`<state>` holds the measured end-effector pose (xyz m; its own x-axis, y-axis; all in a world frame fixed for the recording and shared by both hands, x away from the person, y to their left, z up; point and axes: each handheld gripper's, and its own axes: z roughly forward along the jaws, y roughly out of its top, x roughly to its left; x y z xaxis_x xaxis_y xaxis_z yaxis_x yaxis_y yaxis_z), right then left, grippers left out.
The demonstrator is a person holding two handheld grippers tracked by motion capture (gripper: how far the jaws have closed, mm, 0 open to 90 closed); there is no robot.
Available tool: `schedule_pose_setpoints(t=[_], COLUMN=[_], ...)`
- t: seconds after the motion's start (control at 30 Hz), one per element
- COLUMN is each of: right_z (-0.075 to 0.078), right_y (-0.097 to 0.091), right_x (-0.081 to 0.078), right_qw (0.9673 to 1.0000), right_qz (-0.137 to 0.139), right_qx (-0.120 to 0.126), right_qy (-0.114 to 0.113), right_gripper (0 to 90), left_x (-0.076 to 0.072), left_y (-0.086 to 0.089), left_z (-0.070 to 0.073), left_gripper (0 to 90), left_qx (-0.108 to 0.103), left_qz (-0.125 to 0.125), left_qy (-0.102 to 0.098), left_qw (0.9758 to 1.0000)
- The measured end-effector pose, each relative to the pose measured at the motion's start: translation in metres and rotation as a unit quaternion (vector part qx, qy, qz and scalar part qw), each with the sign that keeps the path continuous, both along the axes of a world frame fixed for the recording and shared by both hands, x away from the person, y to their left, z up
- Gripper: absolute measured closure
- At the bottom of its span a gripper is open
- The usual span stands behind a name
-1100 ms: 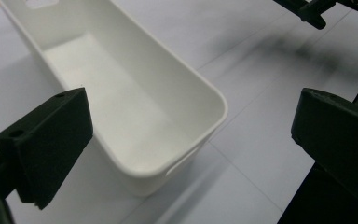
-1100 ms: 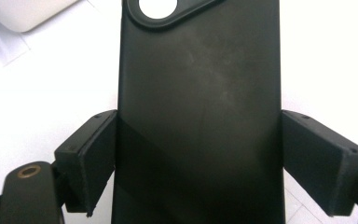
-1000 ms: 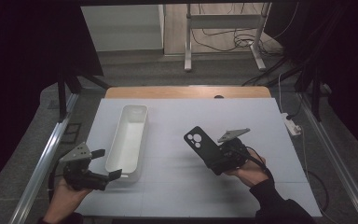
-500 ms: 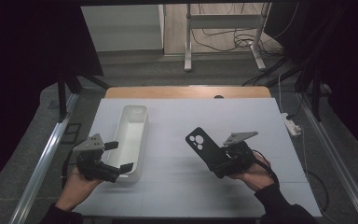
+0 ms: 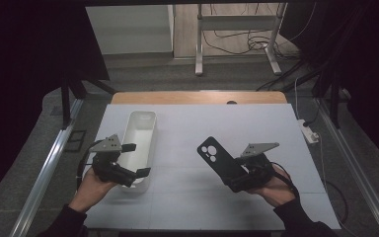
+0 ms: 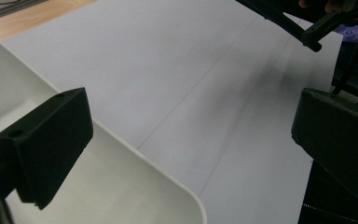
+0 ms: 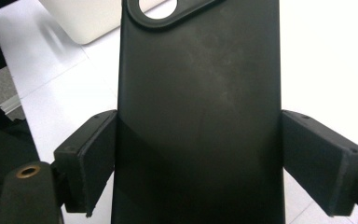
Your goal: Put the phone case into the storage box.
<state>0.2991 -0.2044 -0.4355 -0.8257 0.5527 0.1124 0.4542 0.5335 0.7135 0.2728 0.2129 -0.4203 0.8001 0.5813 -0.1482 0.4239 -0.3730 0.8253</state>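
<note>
Right tool [image 5: 233, 174]: jaws closed across the width of a black phone case [image 5: 219, 159], one jaw on each long edge, as seen in the right gripper view [image 7: 198, 116]. The case is held off the tabletop [image 5: 256, 123], tilted up and away toward the middle, camera cutout at the far end.

Left tool [image 5: 134, 159]: jaws spread wide, nothing held. One jaw is over the inside of the white tray [image 5: 145, 121], the other outside its near corner, so the tray wall lies between them [image 6: 135, 154].

Risks, as judged:
- The case is gripped only by its thin, likely flexible edges near one end; it may bow or pop out if squeezed harder or swung quickly.
- The long free end could catch the tray rim if carried over low.
- The light tray may be nudged or tipped if the left tool is closed or shifted carelessly.
</note>
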Motion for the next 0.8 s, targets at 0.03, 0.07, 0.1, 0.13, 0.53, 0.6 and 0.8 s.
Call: schedule_pose_setpoints(t=[0.03,0.07,0.1,0.13,0.53,0.6,0.8], right_z=[0.001,0.001,0.001,0.001,0.003,0.003,0.004], right_y=[-0.001,-0.001,-0.001,-0.001,0.001,0.004,0.009], right_x=[-0.001,-0.001,-0.002,-0.002,-0.006,-0.007,-0.009], right_qw=[1.0000,1.0000,1.0000,1.0000,0.9997,0.9995,0.9989], right_qz=[0.002,0.002,0.004,0.006,0.021,0.027,0.041], right_qx=[0.002,0.003,0.005,0.005,0.015,0.017,0.020], right_qy=[-0.001,-0.001,0.001,-0.001,-0.005,-0.006,-0.007], right_gripper=[14.6,14.6,14.6,14.6,14.6,14.6,14.6], left_x=[0.001,0.002,0.003,0.004,0.018,0.021,0.029], left_y=[-0.001,-0.003,-0.004,-0.006,-0.027,-0.030,-0.042], left_z=[0.000,0.001,0.001,0.001,0.007,0.008,0.009], left_gripper=[0.0,0.0,0.0,0.0,0.0,0.0,0.0], left_qx=[0.000,0.000,0.001,0.003,-0.002,0.000,-0.003], left_qz=[-0.002,-0.006,-0.009,-0.013,-0.040,-0.044,-0.064], left_qy=[0.000,-0.001,-0.004,-0.005,-0.014,-0.016,-0.018], left_qw=[1.0000,1.0000,1.0000,0.9999,0.9991,0.9989,0.9978])
